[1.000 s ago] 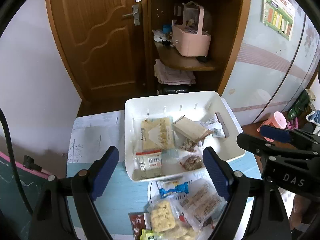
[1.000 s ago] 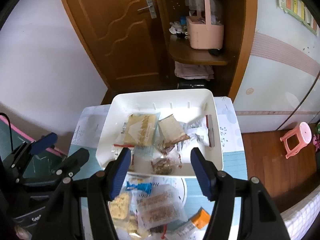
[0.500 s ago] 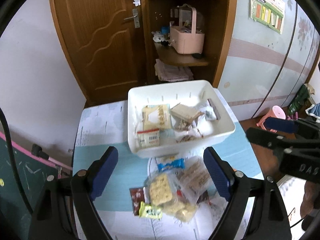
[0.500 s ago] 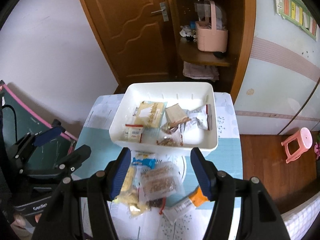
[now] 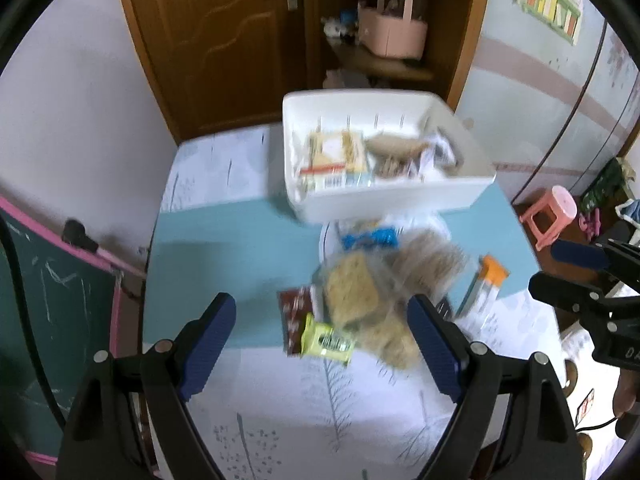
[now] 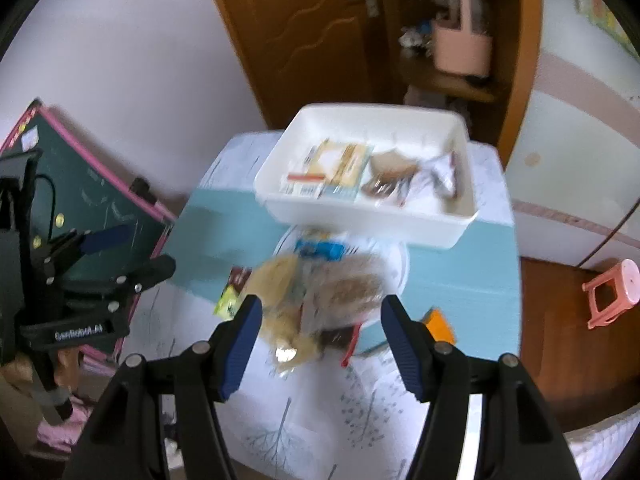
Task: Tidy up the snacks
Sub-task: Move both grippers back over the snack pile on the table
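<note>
Snack sort: both grippers drawn back from the bin, nothing held.

Left gripper [image 5: 322,342]: jaws wide, empty, over the near part of the table [image 5: 224,256]. Right gripper [image 6: 320,344]: jaws partly apart, empty, above the loose pile. Since a second ago both views have pulled away from the bin [image 5: 384,200] and tipped toward the pile [image 5: 372,296] mid-table: yellow packet [image 5: 326,340] nearest, cracker bags behind, blue packet [image 5: 370,238] at the bin's near wall, orange packet [image 5: 490,280] toward the right edge. Bin at the far edge already holds several packs. Judgement: one drop finished; the next pick comes from the pile, and much sorting remains. Frames are blurred.
</note>
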Motion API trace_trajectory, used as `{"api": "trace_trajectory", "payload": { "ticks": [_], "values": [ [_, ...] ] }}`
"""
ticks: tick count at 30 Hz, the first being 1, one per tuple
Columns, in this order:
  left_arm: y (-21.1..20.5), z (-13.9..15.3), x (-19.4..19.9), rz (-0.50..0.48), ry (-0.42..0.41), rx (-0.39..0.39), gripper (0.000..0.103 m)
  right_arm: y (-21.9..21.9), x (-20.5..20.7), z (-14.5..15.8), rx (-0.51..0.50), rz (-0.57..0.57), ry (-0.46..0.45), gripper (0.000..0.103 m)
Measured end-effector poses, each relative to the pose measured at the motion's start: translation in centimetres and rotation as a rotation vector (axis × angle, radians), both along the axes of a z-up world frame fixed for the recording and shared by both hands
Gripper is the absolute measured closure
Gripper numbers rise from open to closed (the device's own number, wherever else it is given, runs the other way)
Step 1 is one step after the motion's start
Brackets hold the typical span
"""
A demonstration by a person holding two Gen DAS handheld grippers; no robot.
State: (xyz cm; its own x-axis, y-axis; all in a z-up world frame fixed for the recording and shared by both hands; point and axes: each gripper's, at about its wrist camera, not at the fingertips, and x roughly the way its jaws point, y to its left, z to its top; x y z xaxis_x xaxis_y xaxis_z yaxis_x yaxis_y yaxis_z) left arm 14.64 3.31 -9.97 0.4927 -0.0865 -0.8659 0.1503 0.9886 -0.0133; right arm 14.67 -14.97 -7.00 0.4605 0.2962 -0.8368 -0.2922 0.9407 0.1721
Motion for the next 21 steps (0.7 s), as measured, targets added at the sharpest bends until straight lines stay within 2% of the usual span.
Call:
{"api": "trace_trajectory", "payload": {
  "ticks": [12, 16, 21],
  "values": [
    [1.0, -9.3, -1.6, -0.073, 0.177, -0.042, 0.018, 4.2, -1.4, -9.8, -0.006, 0.094, 0.159, 0.041],
    [1.8, -12.0, -0.9, -0.060, 0.253, -0.103, 0.028, 5.8, -1.1, -12.1, -0.034, 0.124, 0.189, 0.041],
    [3.4, -14.5, 0.7, 0.035, 0.327, -0.215, 0.029, 7.4, -0.1, -14.3, -0.073, 0.146, 0.204, 0.041]
  ]
}}
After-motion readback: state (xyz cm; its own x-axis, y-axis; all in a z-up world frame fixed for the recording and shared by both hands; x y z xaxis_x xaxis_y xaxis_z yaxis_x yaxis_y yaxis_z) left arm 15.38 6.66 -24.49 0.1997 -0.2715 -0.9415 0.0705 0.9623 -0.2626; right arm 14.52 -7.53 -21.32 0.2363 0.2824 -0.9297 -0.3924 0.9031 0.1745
